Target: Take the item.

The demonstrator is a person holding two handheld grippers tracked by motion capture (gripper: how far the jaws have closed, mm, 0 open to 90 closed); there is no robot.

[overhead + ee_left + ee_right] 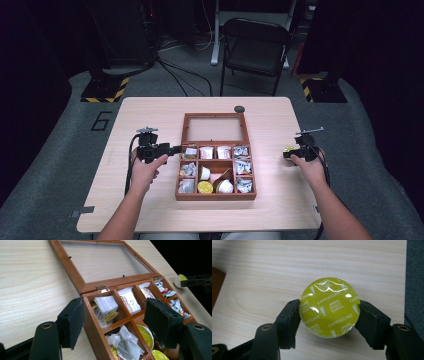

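Observation:
An open wooden box [216, 196] with a glass lid [215, 116] laid back flat sits mid-table. Its compartments hold tea bags [106, 305], foil packets [242, 152] and coffee capsules [204, 187]. My left gripper [176, 149] is at the box's rear left corner. Its jaws stand apart [116, 308], one pad beside the outer wall [92, 322], the other over the compartments. Right of the box, low over the table, my right gripper [329, 306] is shut on a yellow-green Cappuccino capsule [328, 296], with both pads on its rim. The same capsule [289, 149] shows in the high view, with the right gripper [294, 152] around it.
A small black round object [239, 108] lies on the table [150, 210] behind the lid. A folding chair [255, 45] stands beyond the far edge. The table's right edge is close to my right hand.

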